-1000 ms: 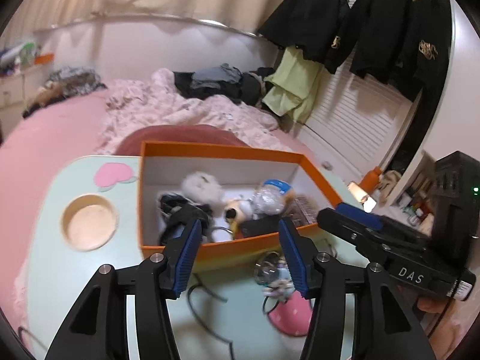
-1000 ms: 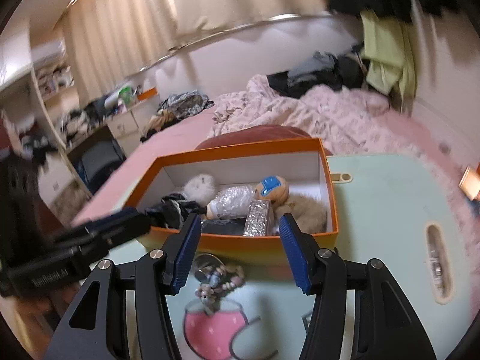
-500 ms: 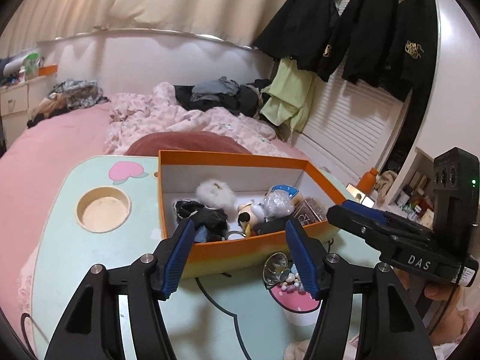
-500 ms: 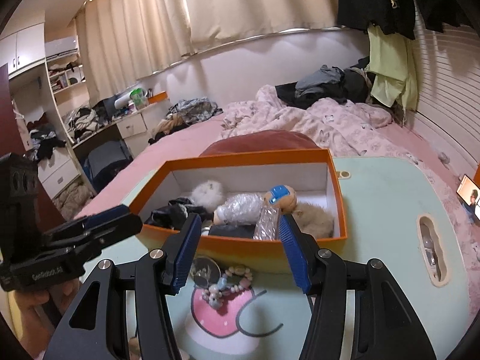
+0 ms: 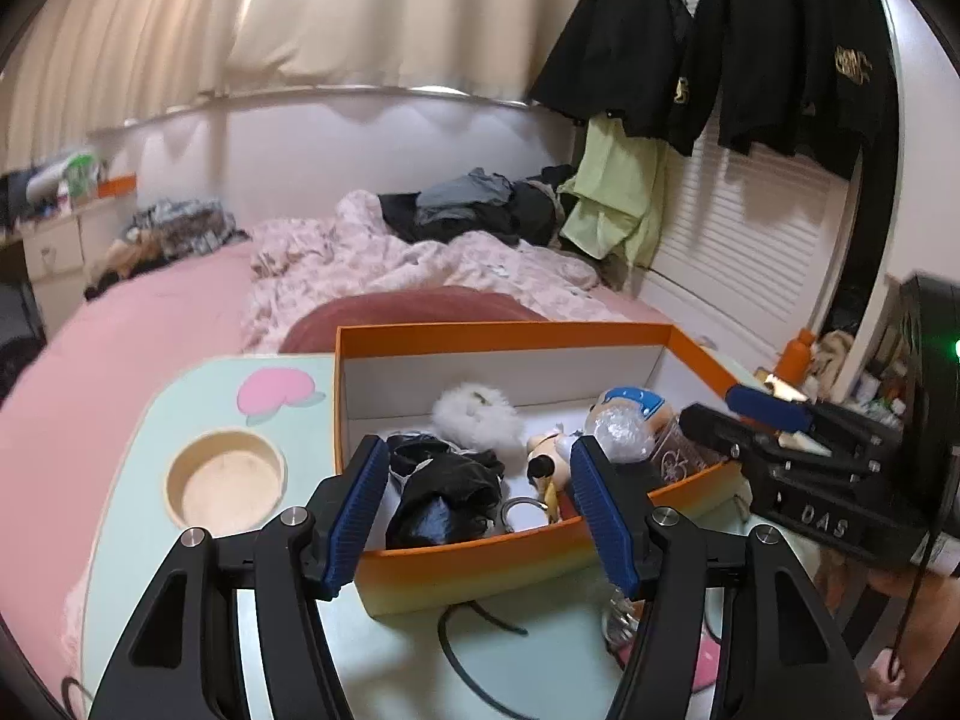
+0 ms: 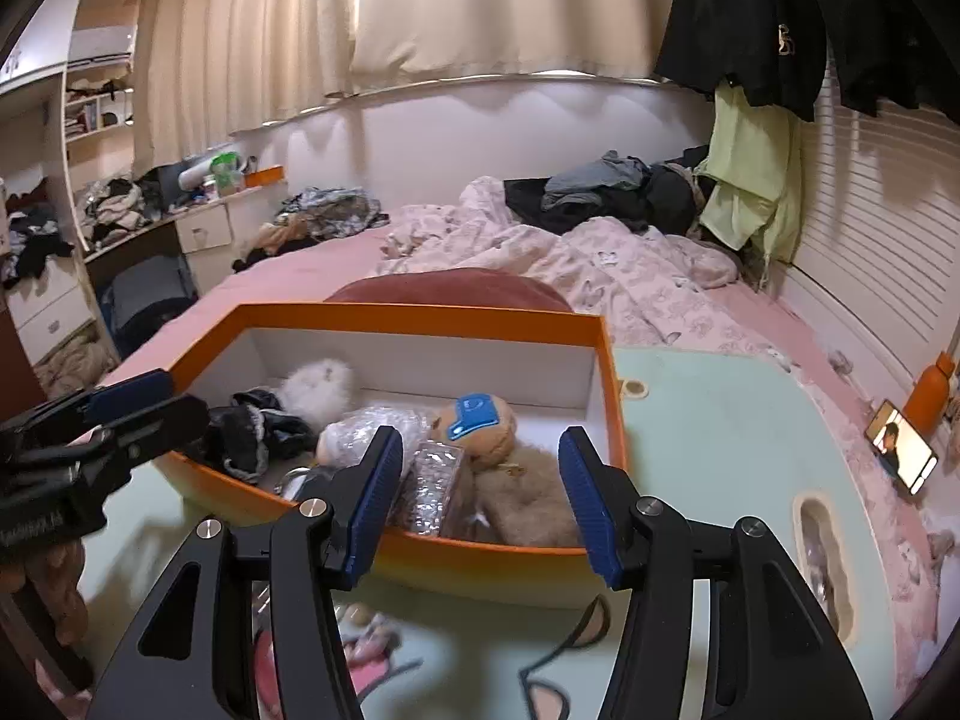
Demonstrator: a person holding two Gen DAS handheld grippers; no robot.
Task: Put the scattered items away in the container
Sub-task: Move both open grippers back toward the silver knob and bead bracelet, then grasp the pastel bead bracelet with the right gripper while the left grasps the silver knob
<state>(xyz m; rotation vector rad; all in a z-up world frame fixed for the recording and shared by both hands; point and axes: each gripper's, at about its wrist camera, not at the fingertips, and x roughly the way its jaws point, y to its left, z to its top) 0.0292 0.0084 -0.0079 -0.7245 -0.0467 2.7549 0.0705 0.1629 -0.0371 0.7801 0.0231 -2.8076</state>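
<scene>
While both the left gripper (image 5: 480,507) and the right gripper (image 6: 474,498) are held open and empty before the orange box (image 5: 510,564), the beaded keychain (image 5: 621,621), partly hidden just below the left gripper's right finger, is judged light, loose and slippery, best pinched at its clear round charm.

The pale green table (image 5: 180,420) (cartoon-printed) carried the orange box (image 5: 516,564), with a black cord (image 5: 468,654) lying just before it.

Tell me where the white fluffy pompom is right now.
The white fluffy pompom lies inside the orange box, near its back wall, just behind the black cloth bundle; in the right wrist view it sits toward the box's left end.
</scene>
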